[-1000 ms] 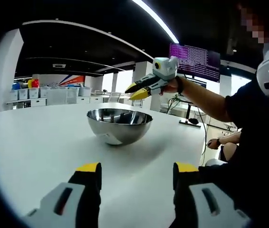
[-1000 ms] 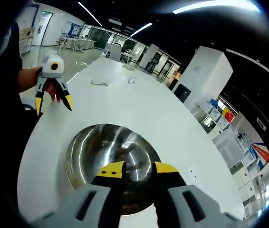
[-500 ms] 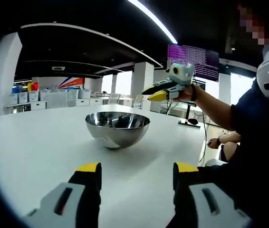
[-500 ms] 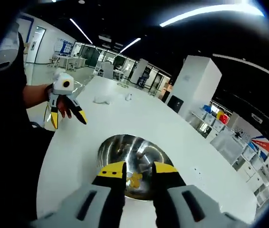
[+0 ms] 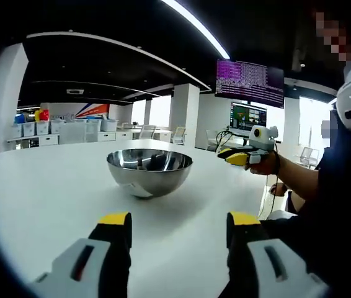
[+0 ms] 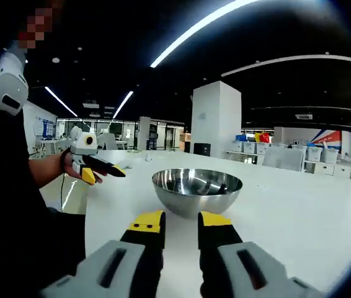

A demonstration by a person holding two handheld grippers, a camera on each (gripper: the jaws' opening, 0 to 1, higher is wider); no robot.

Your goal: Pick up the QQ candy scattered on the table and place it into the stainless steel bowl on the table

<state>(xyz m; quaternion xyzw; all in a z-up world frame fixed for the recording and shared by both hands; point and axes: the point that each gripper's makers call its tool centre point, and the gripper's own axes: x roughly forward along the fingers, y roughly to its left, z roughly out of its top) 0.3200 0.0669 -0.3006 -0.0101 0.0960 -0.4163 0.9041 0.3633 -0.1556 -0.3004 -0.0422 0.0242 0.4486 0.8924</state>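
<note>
Here, in the left gripper view, one round polished stainless steel bowl (image 5: 149, 172) stood upright on the wide white table (image 5: 33, 192), its open mouth facing up and a small label on its near lower side. Its inside, seen almost edge-on, gave only reflections, so I could not tell whether any candy lay in it. The left gripper (image 5: 177, 226), grey with two yellow-tipped jaws, was low and near, with its jaws wide apart and nothing between them; the bowl sat farther off, in line with the gap. To the right of the bowl the right gripper (image 5: 231, 155) was held level above the table's right edge, its long axis pointing left toward the bowl, its jaws too small to judge there. Behind it a purple-lit wall screen (image 5: 250, 82) hung over a smaller desk monitor (image 5: 247, 117), and white storage bins (image 5: 36, 122) lined the far left.

In the right gripper view, the same single bowl (image 6: 196, 191) stood just beyond the right gripper (image 6: 181, 219), whose two yellow tips lay close, with only a narrow gap and nothing held. The visible part of the bowl's inner wall showed no candy; the bottom was hidden by the rim. To the left the left gripper (image 6: 104, 172) pointed right toward the bowl, jaws spread, well apart from it.
</note>
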